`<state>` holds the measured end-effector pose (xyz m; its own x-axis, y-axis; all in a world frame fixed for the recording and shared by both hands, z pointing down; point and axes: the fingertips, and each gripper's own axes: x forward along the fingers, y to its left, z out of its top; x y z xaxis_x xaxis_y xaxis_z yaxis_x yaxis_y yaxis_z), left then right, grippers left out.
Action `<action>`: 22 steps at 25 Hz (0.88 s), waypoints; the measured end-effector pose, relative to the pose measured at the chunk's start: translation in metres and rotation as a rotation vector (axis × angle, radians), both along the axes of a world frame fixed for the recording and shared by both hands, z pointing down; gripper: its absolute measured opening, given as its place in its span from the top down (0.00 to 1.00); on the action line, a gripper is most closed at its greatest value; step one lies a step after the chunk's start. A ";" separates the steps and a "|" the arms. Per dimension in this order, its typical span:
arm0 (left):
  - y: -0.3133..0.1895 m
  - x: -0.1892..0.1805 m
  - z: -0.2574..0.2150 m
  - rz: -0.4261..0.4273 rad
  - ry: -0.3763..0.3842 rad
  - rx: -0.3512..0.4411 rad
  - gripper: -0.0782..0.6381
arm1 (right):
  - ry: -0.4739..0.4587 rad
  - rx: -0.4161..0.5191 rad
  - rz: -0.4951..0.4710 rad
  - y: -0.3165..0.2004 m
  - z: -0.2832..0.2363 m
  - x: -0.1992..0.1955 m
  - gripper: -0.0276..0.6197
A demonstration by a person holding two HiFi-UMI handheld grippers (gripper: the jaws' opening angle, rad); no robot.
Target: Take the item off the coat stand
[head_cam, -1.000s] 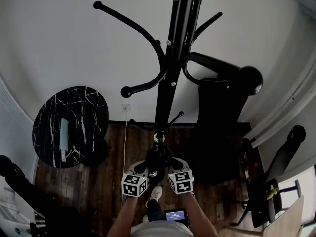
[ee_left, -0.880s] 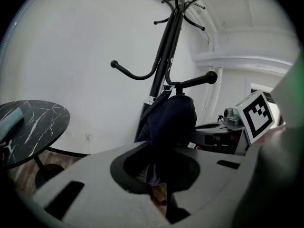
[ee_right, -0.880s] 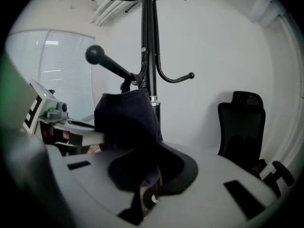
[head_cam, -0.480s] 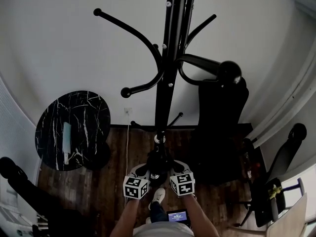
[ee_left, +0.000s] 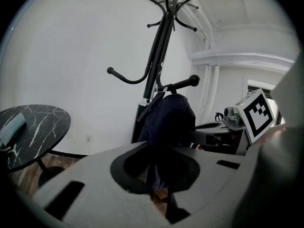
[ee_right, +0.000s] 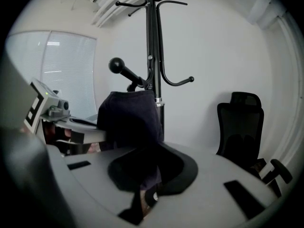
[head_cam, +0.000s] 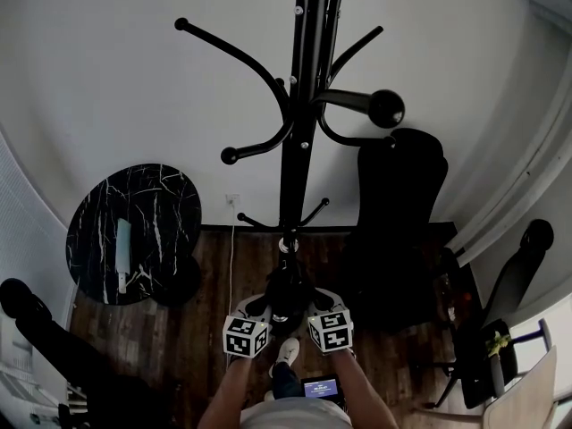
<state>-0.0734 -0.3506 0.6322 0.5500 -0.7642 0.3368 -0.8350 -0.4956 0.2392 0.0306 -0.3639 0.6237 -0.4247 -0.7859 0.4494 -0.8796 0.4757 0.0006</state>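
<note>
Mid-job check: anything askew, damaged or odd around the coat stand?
Nothing stands out. The coat stand is upright, the dark garment hangs from its low knobbed hook, and the left gripper and right gripper are both shut on its lower fabric.

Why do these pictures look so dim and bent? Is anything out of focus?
Head view: dim overall, the floor dark; the wide lens curves the room's edges, yet the coat stand looks sharp. Left gripper view: round fisheye image with black corners; the jaws near the lens look soft, and the garment is a dark shape with little detail. Right gripper view: same fisheye rim, soft jaws.
</note>
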 end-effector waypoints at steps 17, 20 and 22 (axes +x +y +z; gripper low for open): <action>0.031 0.000 -0.014 0.005 -0.024 0.035 0.85 | 0.002 0.020 -0.012 0.030 -0.011 -0.001 0.91; 0.038 0.001 -0.016 0.006 -0.025 0.039 0.85 | 0.003 0.024 -0.011 0.037 -0.013 -0.001 0.91; 0.042 0.001 -0.018 0.009 -0.025 0.044 0.85 | 0.002 0.026 -0.008 0.041 -0.014 -0.001 0.91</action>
<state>-0.0726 -0.3086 0.6145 0.5489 -0.7737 0.3164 -0.8358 -0.5128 0.1960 0.0300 -0.3227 0.6095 -0.4302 -0.7940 0.4295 -0.8758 0.4824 0.0146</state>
